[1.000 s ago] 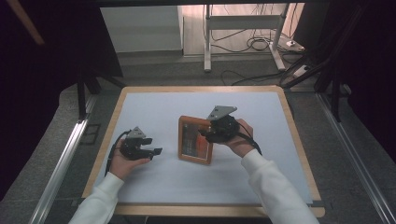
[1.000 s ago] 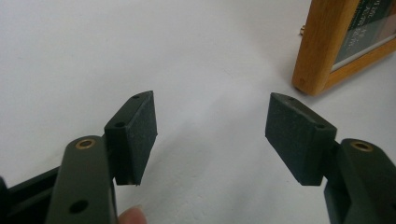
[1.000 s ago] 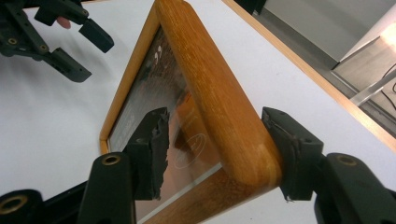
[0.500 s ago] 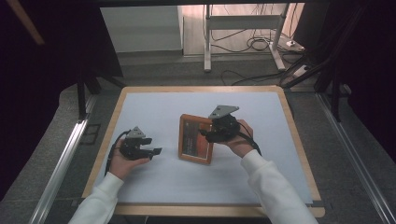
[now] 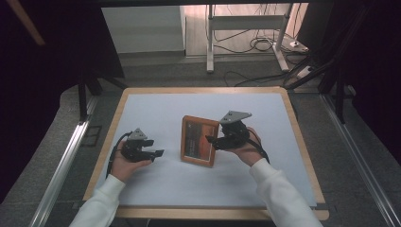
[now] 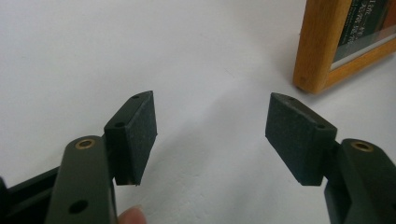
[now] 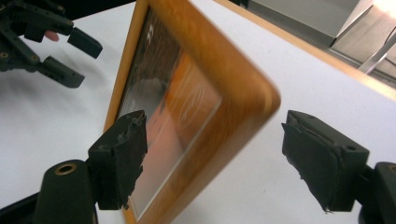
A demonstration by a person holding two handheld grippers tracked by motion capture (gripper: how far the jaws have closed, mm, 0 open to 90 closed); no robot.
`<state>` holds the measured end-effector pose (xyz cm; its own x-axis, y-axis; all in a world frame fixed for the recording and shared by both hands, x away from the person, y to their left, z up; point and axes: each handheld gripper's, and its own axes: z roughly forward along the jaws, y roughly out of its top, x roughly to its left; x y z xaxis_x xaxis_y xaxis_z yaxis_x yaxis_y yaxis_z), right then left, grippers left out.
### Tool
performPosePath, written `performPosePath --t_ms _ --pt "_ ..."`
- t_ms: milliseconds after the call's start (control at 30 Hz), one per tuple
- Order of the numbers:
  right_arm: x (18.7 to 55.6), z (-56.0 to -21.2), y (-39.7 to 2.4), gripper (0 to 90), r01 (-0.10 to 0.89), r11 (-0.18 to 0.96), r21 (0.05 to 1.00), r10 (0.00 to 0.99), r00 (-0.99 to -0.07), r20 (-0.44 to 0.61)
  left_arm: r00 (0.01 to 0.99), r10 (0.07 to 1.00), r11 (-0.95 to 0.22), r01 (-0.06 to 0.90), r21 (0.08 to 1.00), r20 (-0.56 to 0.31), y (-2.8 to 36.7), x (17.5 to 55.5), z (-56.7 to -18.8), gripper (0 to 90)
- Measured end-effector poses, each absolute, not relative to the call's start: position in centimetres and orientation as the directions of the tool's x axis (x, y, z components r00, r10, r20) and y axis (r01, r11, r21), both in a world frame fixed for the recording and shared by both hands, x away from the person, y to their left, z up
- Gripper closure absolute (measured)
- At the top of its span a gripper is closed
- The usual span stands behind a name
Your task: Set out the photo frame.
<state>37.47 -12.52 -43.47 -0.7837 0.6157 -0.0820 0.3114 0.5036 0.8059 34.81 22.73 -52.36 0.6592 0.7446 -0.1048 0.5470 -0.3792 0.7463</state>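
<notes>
Here the step in hand looks like letting go of the picture frame (image 5: 199,141), which sits at the centre of the high view on the white worktop (image 5: 156,109), seemingly propped upright and tilted. The right hand-held gripper (image 5: 211,140) is at the frame's right edge; its jaws have just been opening, and in the right gripper view they stand wide to either side of the frame's wooden corner (image 7: 224,93) with clear gaps, so nothing is gripped. The left hand-held gripper (image 5: 158,153), at the lower left of the high view, is wide open and empty, resting apart from the frame. Next, I judge, the right one must draw back without knocking the frame, whose balance looks uncertain; whether a stand holds it up I cannot tell.
</notes>
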Motion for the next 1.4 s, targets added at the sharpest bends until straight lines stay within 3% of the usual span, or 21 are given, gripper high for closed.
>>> performPosePath --t_ms 133,300,467,567,667,767,900,1400 --pt "36.3 -44.5 -13.5 23.1 0.333 0.484 0.809 0.624 -0.780 -0.052 0.661 0.743 -0.381 0.547 0.745 -0.105 22.8 34.8 -52.3 33.1" --pt "34.4 -46.3 -14.8 32.6 0.350 0.459 0.816 0.628 -0.778 -0.019 0.660 0.743 -0.380 0.549 0.744 -0.108 22.6 34.8 -52.3 33.1" --pt "32.7 -47.9 -15.5 48.7 0.360 0.464 0.810 0.625 -0.781 -0.011 0.662 0.742 -0.379 0.545 0.748 -0.107 22.5 34.7 -52.2 33.0" --pt "31.7 -48.5 -15.7 62.9 0.356 0.464 0.811 0.617 -0.787 -0.008 0.660 0.743 -0.376 0.549 0.747 -0.110 22.5 34.7 -52.3 33.0" --pt "30.9 -49.2 -15.7 76.7 0.349 0.477 0.807 0.580 -0.815 0.009 0.664 0.740 -0.384 0.549 0.742 -0.108 22.4 34.8 -52.4 32.9" --pt "30.7 -49.9 -15.1 84.9 0.330 0.527 0.783 0.538 -0.843 -0.007 0.665 0.740 -0.385 0.547 0.744 -0.105 22.3 34.7 -52.3 32.8" --pt "30.9 -50.8 -13.7 89.2 0.320 0.564 0.761 0.507 -0.862 -0.013 0.660 0.743 -0.378 0.548 0.747 -0.109 22.4 34.7 -52.2 32.8" --pt "31.6 -52.7 -10.7 89.7 0.312 0.615 0.724 0.478 -0.878 -0.028 0.668 0.737 -0.387 0.544 0.745 -0.105 22.3 34.6 -52.3 32.6"
